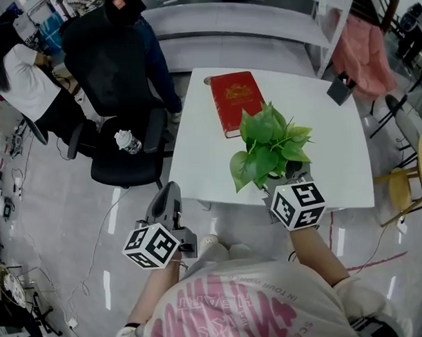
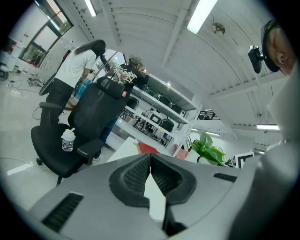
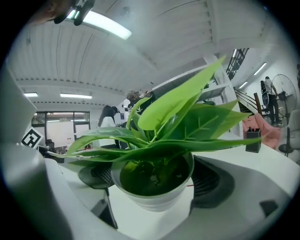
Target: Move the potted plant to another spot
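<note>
Far left: a black chair (image 1: 124,150) stands on the floor beside the white tabletop (image 1: 335,153). A small bottle (image 1: 127,142) sits upright on its seat. A person in dark clothing (image 1: 117,50) stands just behind the chair.

Left gripper (image 1: 170,190): positioned over the floor, off the near left corner of the tabletop and just right of the chair. In the left gripper view the jaws are closed, the pads meeting tip to tip with nothing between them.

Centre: a red book (image 1: 236,101) lies flat on the far part of the tabletop, apart from the plant.

Plant (image 1: 269,145): located at the near edge of the tabletop, in front of the book. Its leaves cover the pot in the head view.

Right gripper (image 3: 152,178): the jaws stand wide, with one pad against each side of the plant's white pot, so the jaws grip the plant. Whether the pot base clears the tabletop cannot be told.

Far right: a dark holder (image 1: 341,91) stands at the far right corner of the tabletop, well apart from the plant.
</note>
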`<state>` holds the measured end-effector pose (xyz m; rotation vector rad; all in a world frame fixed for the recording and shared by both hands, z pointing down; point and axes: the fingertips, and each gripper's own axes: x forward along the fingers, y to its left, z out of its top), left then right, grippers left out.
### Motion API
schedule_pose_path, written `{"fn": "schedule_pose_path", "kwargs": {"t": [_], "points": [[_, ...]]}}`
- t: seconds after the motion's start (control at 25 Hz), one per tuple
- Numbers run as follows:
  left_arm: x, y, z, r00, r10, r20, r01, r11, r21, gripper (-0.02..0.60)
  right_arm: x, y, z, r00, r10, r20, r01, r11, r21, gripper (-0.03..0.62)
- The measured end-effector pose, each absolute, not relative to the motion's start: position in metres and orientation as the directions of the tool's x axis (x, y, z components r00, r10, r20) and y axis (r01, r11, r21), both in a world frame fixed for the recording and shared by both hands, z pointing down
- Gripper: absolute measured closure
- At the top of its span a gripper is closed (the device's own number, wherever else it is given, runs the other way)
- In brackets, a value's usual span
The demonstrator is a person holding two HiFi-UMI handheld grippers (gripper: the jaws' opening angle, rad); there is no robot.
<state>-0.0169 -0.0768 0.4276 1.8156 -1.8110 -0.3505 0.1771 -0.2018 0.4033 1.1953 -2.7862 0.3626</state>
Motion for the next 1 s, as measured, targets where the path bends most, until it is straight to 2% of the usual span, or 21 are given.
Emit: {"fn": "schedule_pose_path", "kwargs": {"t": [0.4, 1.0], "points": [[-0.048, -0.097, 0.411, 0.019, -0.99, 0.142, -0.851, 0.058, 0.521, 0.557, 0.135, -0.208, 0.397, -0.742, -0.649, 0.168, -0.67, 0.724, -0.164, 0.069], [-0.135, -0.2, 0.386, 0.151, -0.982, 0.116, -0.856, -0.071, 0.513, 0.557, 0.042, -0.279, 0.379, -0.69, -0.701, 0.181, -0.724, 0.67, -0.166, 0.069]]}}
